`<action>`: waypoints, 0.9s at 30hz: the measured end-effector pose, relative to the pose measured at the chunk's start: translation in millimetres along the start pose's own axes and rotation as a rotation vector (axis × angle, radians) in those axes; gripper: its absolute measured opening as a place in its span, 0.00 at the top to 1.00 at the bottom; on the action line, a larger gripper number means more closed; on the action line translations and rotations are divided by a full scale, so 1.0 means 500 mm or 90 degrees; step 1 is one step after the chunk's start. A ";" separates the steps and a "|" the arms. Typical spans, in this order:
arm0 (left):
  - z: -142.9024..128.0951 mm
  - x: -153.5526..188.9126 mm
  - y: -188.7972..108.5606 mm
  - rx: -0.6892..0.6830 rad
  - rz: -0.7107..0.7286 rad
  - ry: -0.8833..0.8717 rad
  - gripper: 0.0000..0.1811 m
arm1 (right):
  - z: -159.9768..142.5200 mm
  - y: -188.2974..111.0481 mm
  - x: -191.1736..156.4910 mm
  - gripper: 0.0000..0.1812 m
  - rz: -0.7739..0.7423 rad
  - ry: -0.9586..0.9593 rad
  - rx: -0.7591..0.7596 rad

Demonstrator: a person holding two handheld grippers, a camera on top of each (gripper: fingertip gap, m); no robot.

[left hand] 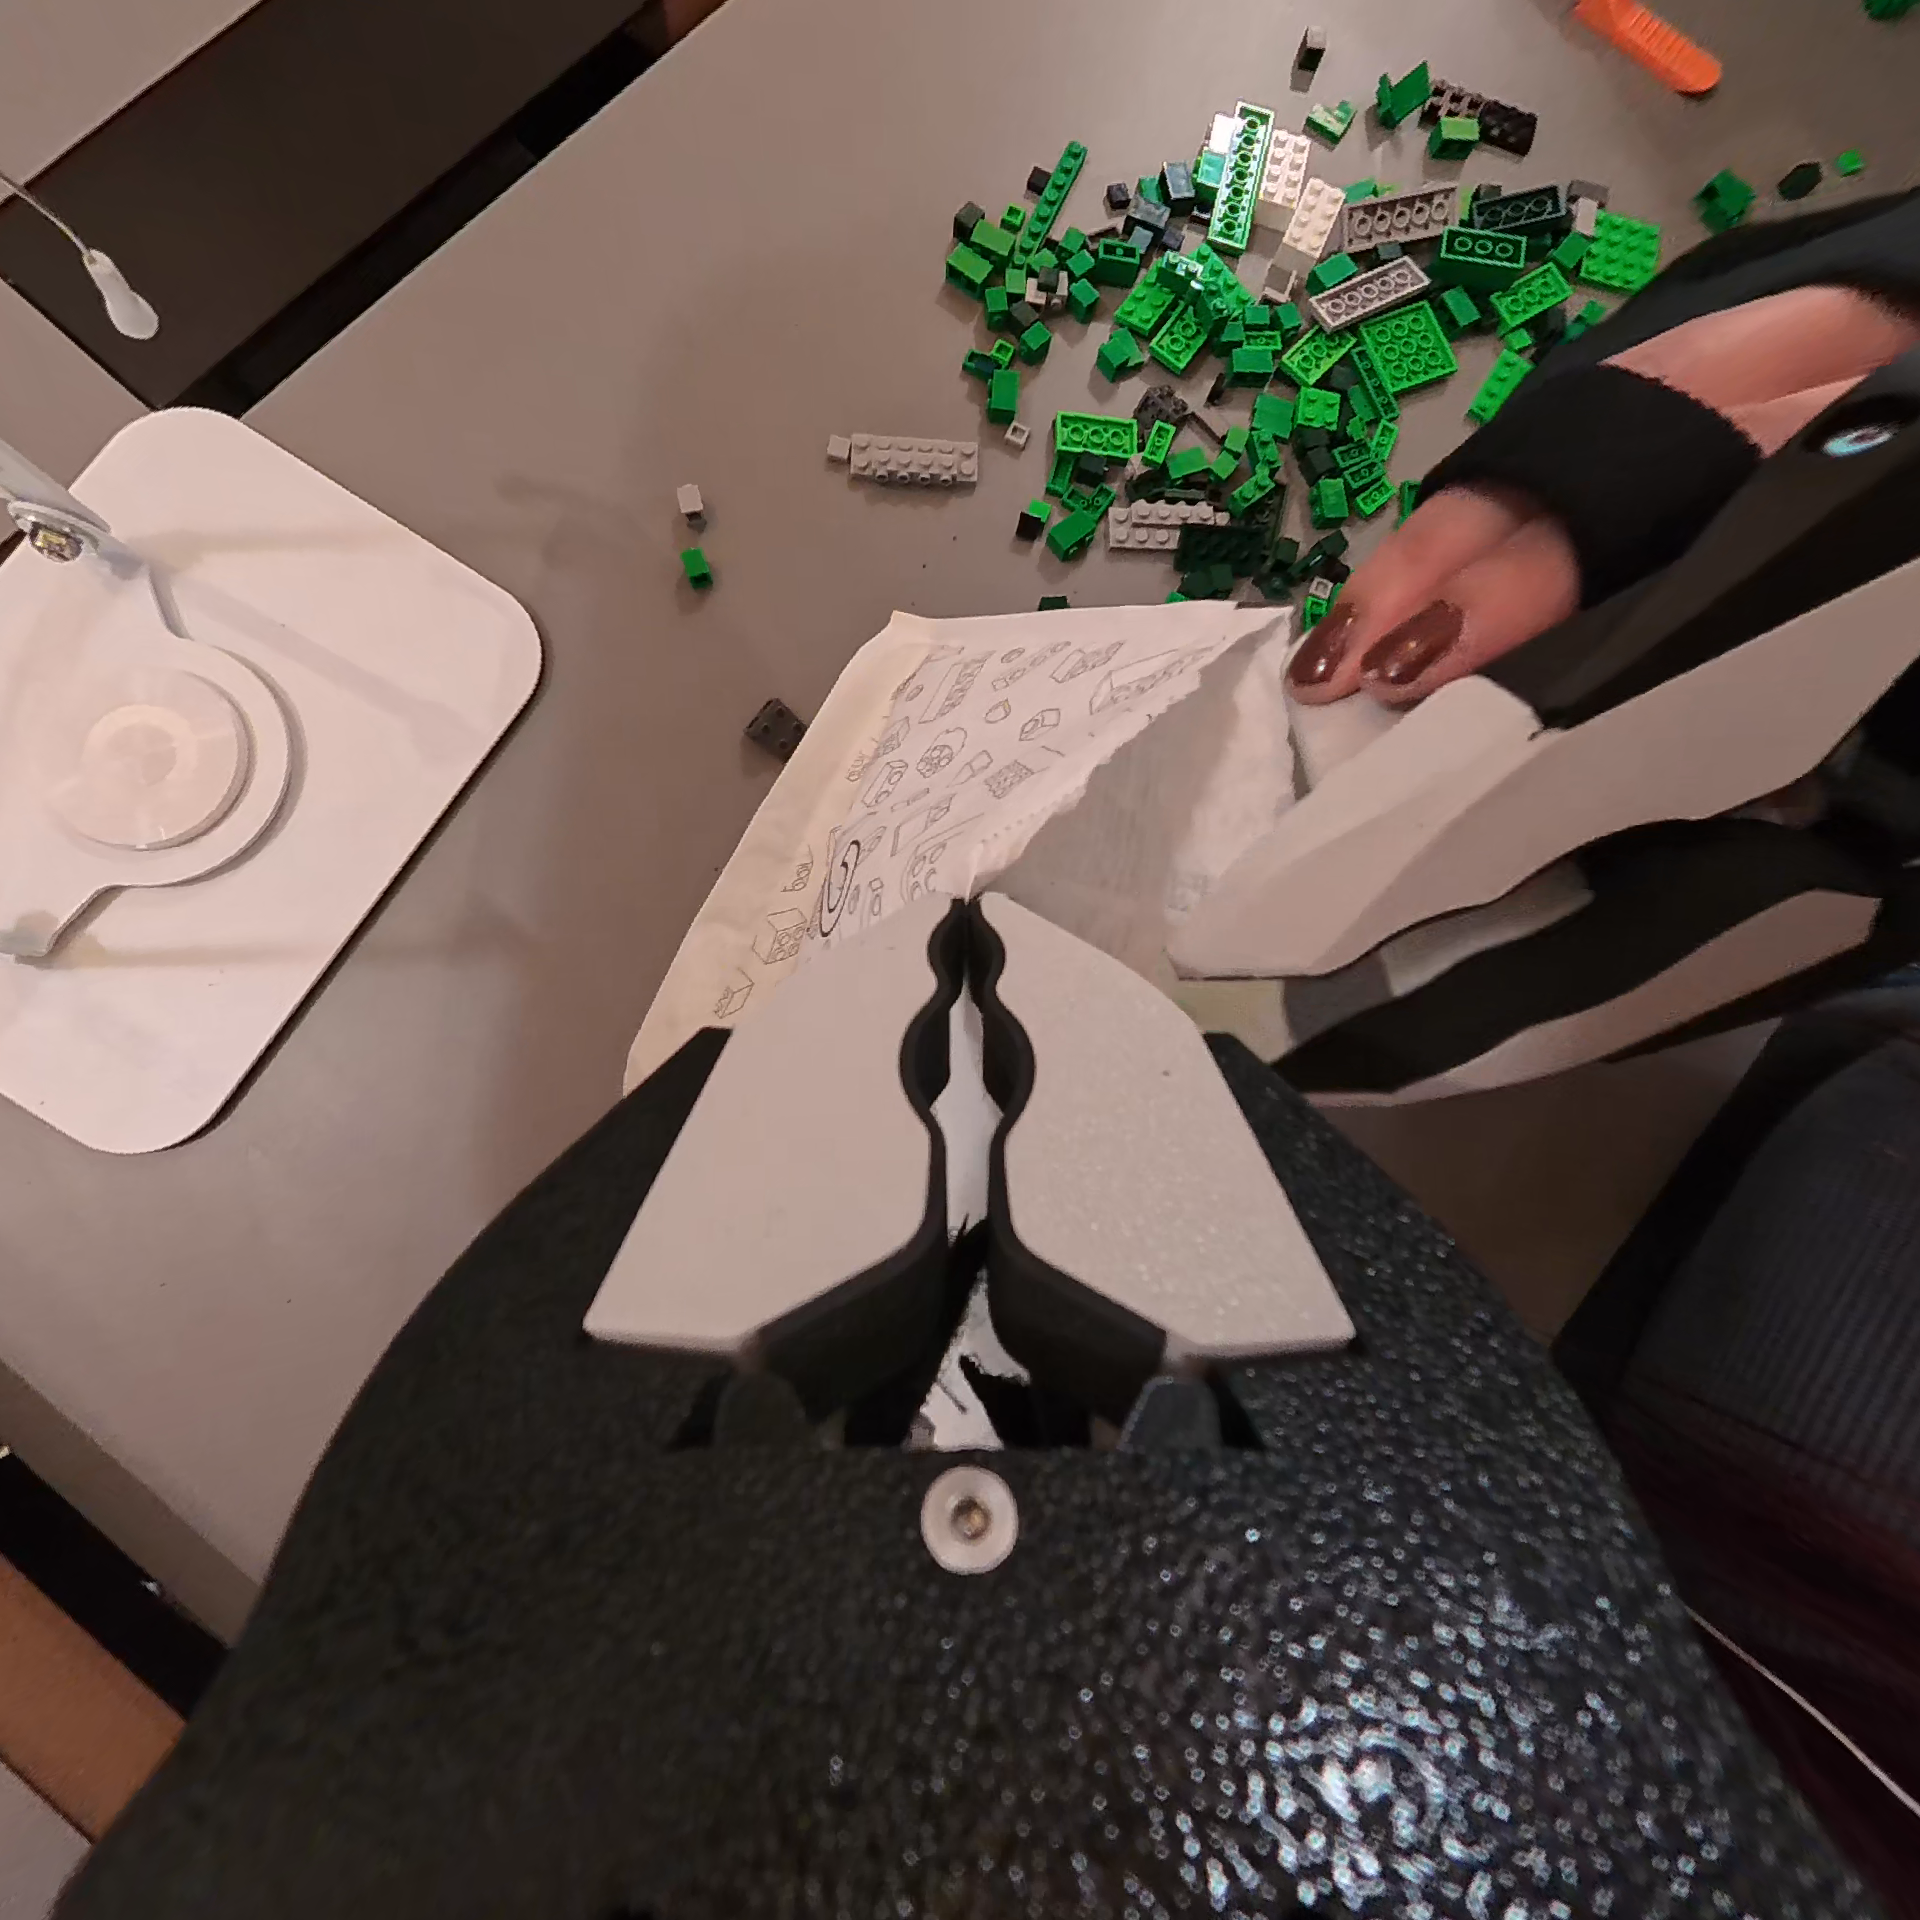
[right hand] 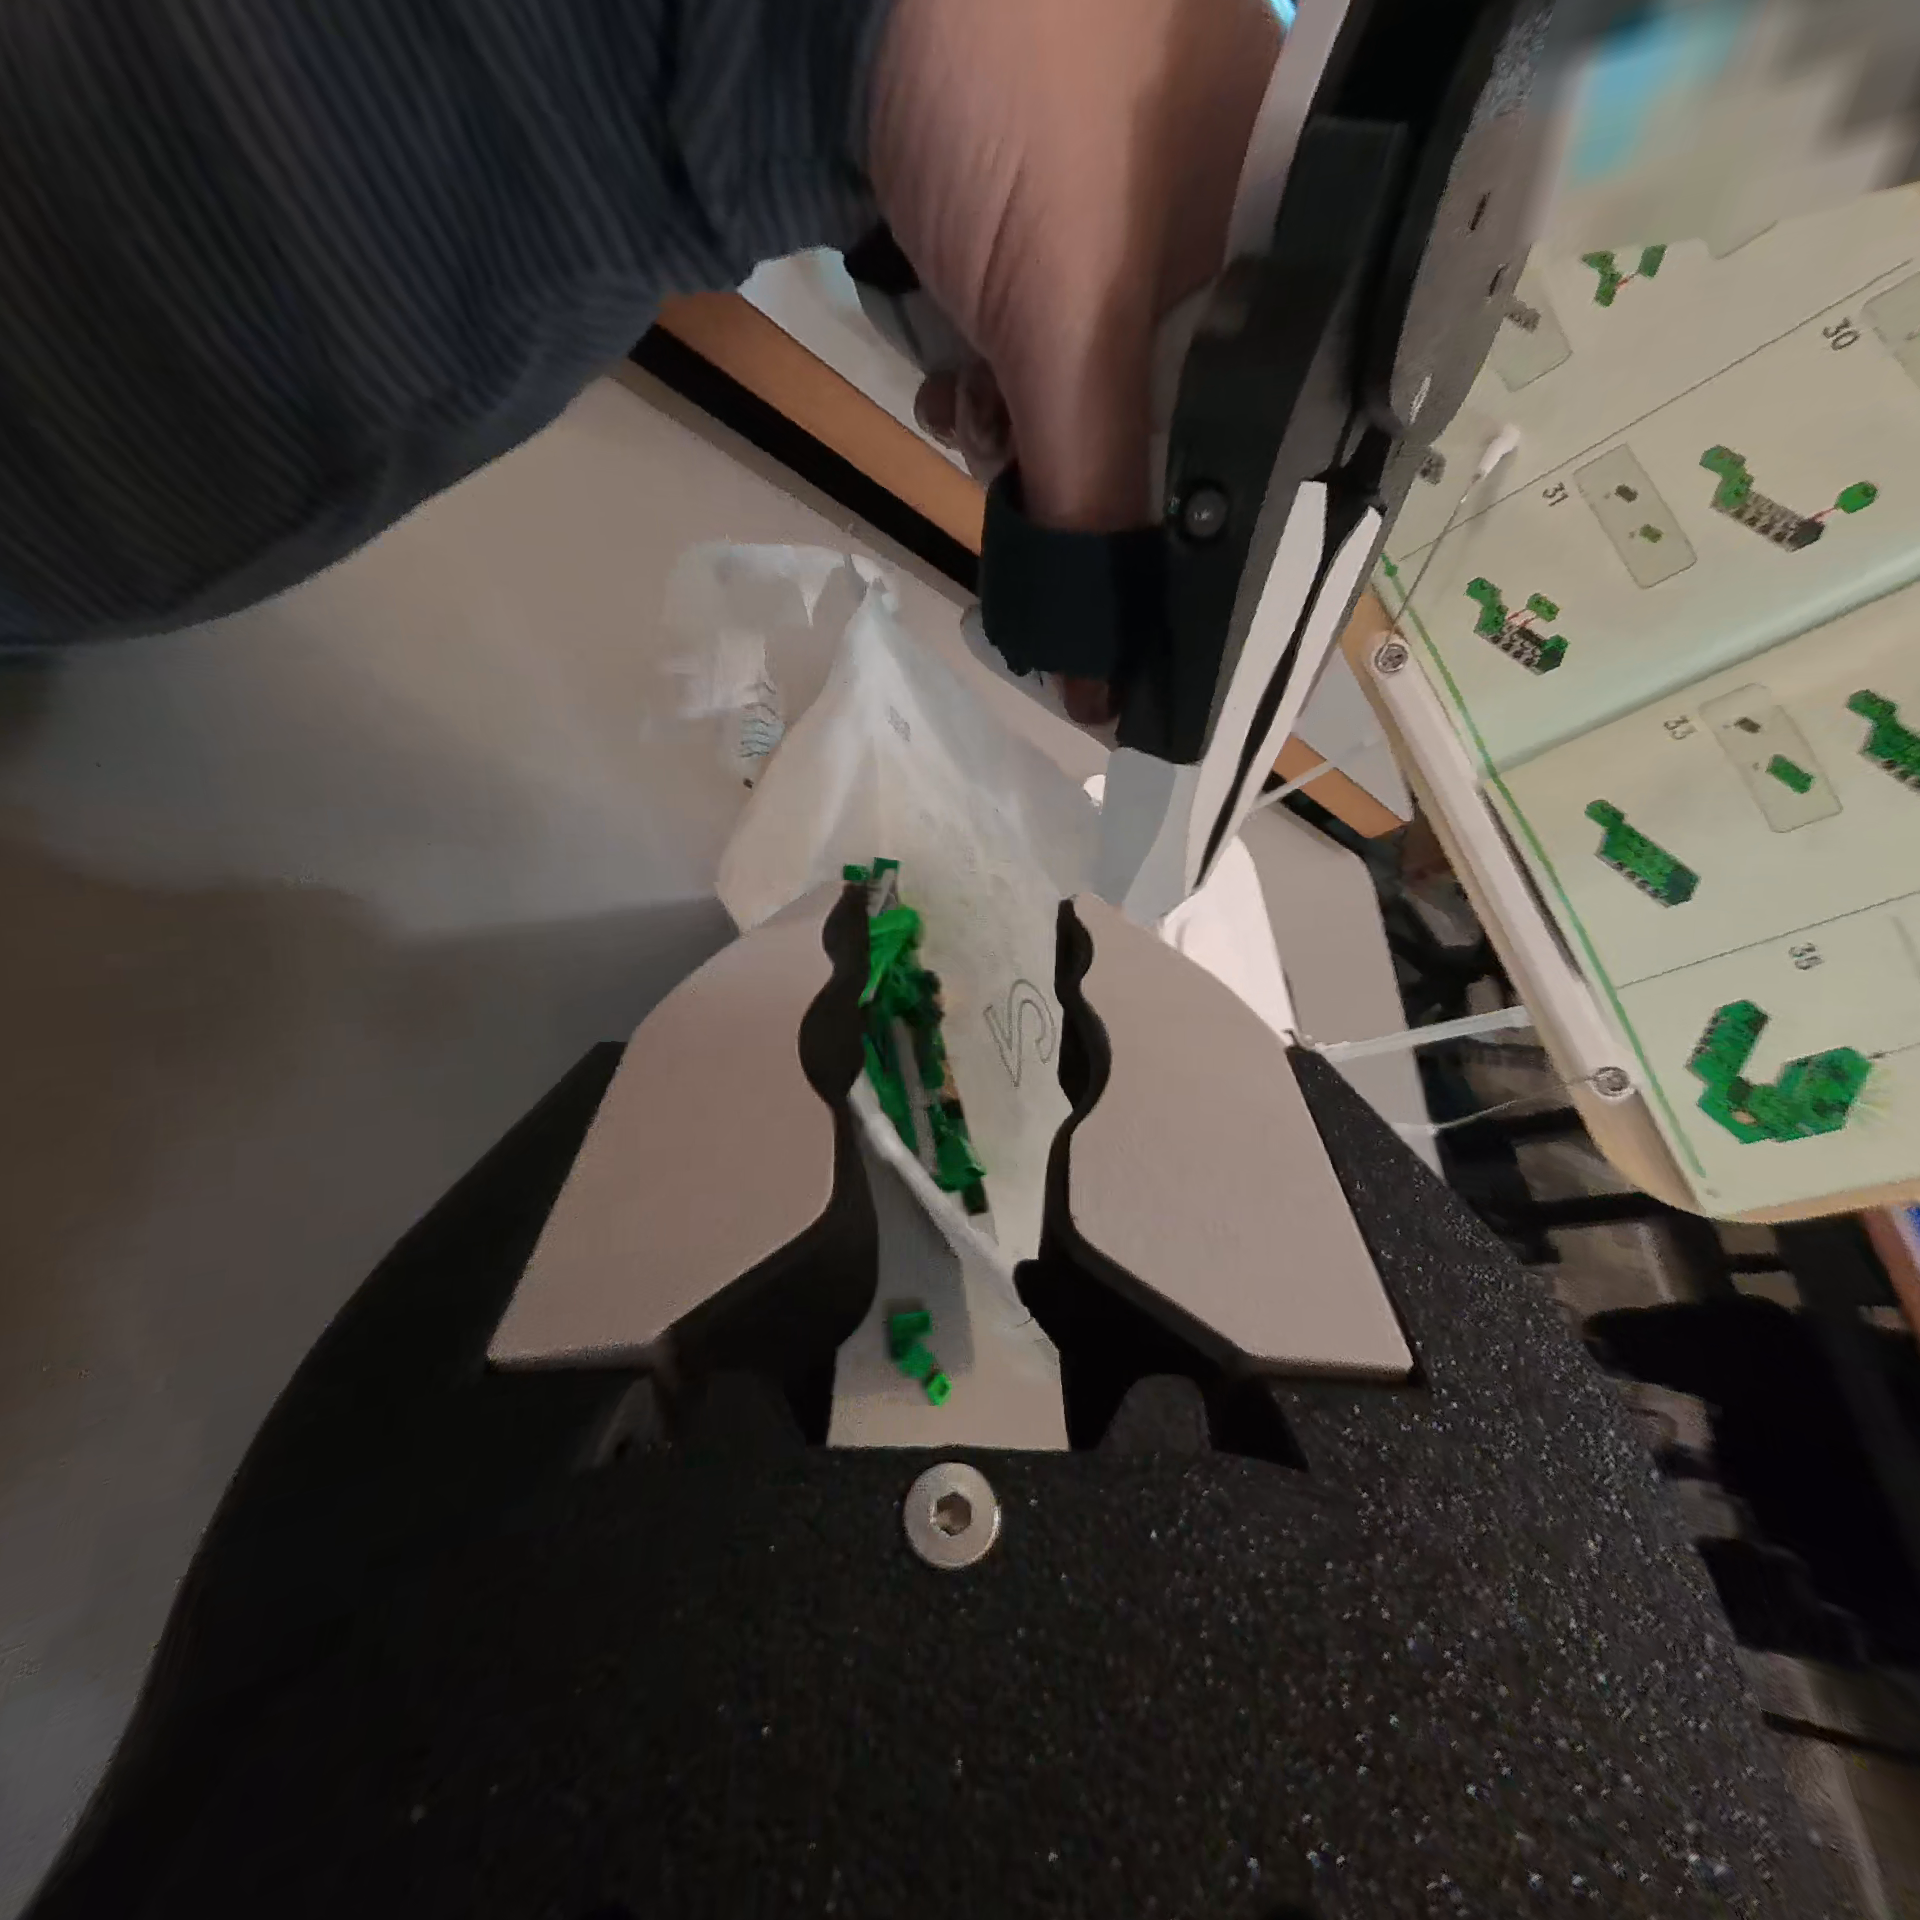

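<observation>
A white paper bag (left hand: pixel 935 769) printed with brick outlines has a torn top. My left gripper (left hand: pixel 968 909) is shut on one edge of it, just above the grey table (left hand: pixel 623 312). My right gripper (left hand: pixel 1242 875) comes in from the right, jaws apart around the bag's other side. A hand's fingertips (left hand: pixel 1371 649) touch the bag's top corner. In the right wrist view my right gripper (right hand: pixel 956 909) is open, with the bag (right hand: pixel 914 790) between its fingers and green bricks (right hand: pixel 914 1039) showing inside. The left gripper (right hand: pixel 1153 904) pinches the bag just beyond.
A pile of green, grey and white bricks (left hand: pixel 1299 343) lies beyond the bag. A white stand base (left hand: pixel 312 727) is at the left, an orange tool (left hand: pixel 1652 47) at the far right. A building-instruction sheet (right hand: pixel 1714 727) stands to the right. Another crumpled bag (right hand: pixel 727 644) lies behind. The grippers' ends are close to 5 centimetres from one another.
</observation>
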State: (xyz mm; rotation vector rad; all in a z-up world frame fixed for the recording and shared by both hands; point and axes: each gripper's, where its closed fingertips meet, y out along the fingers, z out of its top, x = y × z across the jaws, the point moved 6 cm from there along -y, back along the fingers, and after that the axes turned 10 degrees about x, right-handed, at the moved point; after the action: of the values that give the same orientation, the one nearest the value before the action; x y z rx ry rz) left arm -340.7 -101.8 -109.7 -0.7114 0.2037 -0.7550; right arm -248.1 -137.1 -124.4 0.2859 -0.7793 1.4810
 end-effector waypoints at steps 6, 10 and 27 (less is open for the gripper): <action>0.000 -0.002 0.001 0.001 -0.002 -0.001 1.00 | -0.008 -0.092 0.029 0.85 -0.086 0.071 0.024; 0.000 -0.004 0.001 0.004 -0.002 -0.005 1.00 | -0.052 -0.177 0.037 0.87 -0.184 0.110 0.028; -0.003 -0.011 -0.002 0.002 0.010 -0.014 1.00 | -0.205 -0.228 -0.005 0.89 -0.254 0.231 -0.014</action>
State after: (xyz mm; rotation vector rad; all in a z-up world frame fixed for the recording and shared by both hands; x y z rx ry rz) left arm -345.7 -99.3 -110.9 -0.7144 0.1879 -0.7327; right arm -109.6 -88.5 -168.4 0.1385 -0.4148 1.1034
